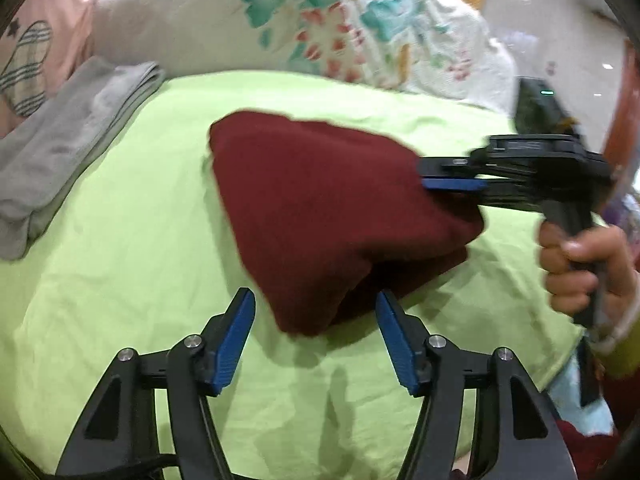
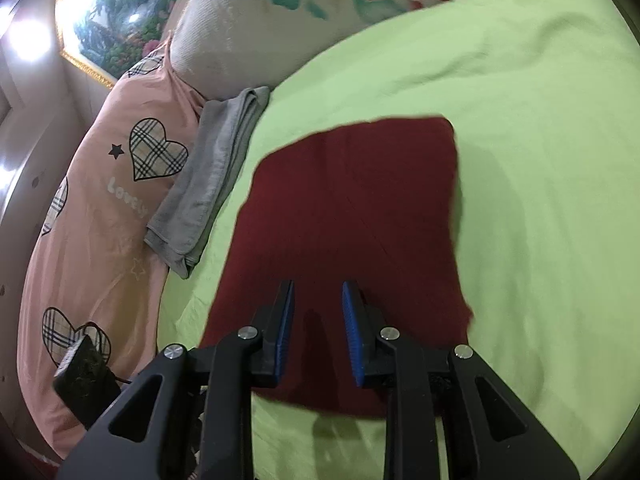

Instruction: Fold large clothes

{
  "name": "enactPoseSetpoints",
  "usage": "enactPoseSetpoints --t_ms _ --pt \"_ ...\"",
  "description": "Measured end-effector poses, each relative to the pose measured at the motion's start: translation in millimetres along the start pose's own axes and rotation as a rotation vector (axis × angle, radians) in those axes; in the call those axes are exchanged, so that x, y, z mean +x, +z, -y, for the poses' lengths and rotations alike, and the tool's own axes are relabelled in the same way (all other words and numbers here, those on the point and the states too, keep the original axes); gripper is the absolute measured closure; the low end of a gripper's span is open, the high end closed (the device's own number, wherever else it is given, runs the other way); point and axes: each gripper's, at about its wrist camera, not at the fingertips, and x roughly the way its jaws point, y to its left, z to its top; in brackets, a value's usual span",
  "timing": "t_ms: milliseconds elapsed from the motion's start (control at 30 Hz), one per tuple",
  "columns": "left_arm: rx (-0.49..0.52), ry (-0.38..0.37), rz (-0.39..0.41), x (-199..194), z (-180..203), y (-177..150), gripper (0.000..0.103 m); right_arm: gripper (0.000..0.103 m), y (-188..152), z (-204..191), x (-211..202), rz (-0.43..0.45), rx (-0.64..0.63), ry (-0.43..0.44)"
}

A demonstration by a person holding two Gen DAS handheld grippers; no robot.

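The left gripper [image 1: 316,312] stands released at the frame's bottom. The folded red garment [image 1: 320,208] lies mid-frame on the green sheet [image 1: 120,280]. The right gripper [image 2: 318,300] hovers unclenched, grasping nothing.

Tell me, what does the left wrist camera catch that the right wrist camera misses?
Only the left wrist view shows the person's hand gripping the right tool from the side, its tips at the red cloth's edge. Only the right wrist view shows the pink heart-print bedding clearly and a small black box on it. Both show the red cloth, the green sheet, the folded grey cloth and the flowered pillow.
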Motion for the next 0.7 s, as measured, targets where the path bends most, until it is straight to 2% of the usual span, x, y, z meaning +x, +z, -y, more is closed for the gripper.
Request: enactPoseSetpoints --t_ms 100,133,167,233,333,433,567,633,700 --pt "-0.014 0.102 0.011 10.0 3.1 1.0 0.04 0.077 -9.3 4.3 2.5 -0.01 0.01 -0.004" --pt "-0.019 0.135 0.011 13.0 2.5 3.1 0.047 0.077 -11.0 3.6 3.2 -0.013 0.004 -0.005" --pt "-0.026 0.143 0.013 12.8 1.7 1.3 0.06 0.077 -13.0 2.9 5.5 -0.016 -0.007 -0.017" --pt "-0.053 0.127 0.012 15.5 -4.3 1.0 0.073 0.077 -14.8 4.9 8.6 -0.021 -0.01 -0.038" --pt "-0.072 0.132 -0.002 22.6 -13.1 -4.1 0.075 0.081 -16.4 13.3 13.0 -0.026 -0.004 -0.047" --pt "-0.093 0.097 -0.017 24.4 -21.3 -8.1 0.075 0.082 -19.2 16.5 14.3 -0.025 -0.002 -0.046" --pt "-0.049 0.021 -0.037 9.2 -19.2 -11.1 0.076 0.079 -19.2 11.9 7.6 -0.024 -0.01 -0.047" --pt "-0.038 -0.036 -0.014 -6.6 -19.6 -7.5 0.075 0.079 -18.5 6.0 0.9 -0.017 -0.025 -0.05" --pt "-0.036 -0.124 0.039 -26.8 -19.8 2.5 0.076 0.079 -18.3 -1.4 -7.9 0.003 -0.042 -0.032"
